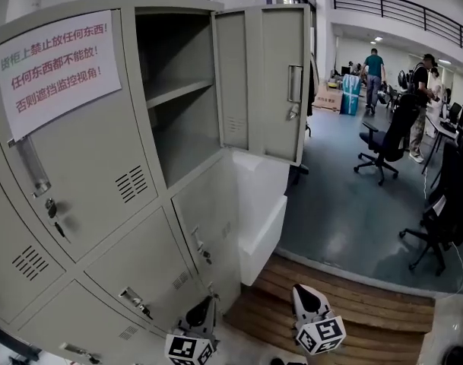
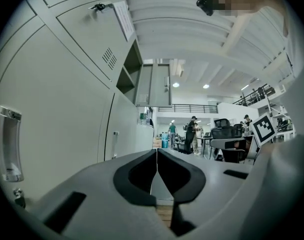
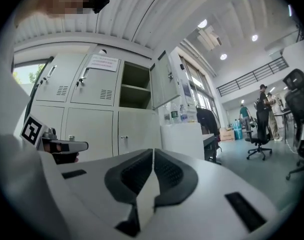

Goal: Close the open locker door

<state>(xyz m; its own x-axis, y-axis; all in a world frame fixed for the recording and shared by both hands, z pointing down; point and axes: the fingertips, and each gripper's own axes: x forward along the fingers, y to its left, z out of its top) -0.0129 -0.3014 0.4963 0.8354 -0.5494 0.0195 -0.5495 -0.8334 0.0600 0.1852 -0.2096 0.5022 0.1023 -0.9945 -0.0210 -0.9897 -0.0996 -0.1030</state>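
Observation:
The grey locker door (image 1: 263, 82) at the top right of the locker bank stands swung wide, showing an empty compartment with one shelf (image 1: 178, 90). That door (image 3: 165, 80) also shows in the right gripper view, and the left gripper view has the door (image 2: 152, 85) far ahead. My left gripper (image 1: 204, 314) hangs low beside the bottom lockers, shut with nothing held. My right gripper (image 1: 307, 301) is low over the wooden step, also shut and empty. Both are far below the door.
A paper notice with red text (image 1: 52, 67) hangs on the upper left locker. A white box (image 1: 261, 204) stands against the locker's right side. A wooden step (image 1: 345, 303) lies underfoot. Office chairs (image 1: 379, 147) and several people (image 1: 374, 71) are across the grey floor.

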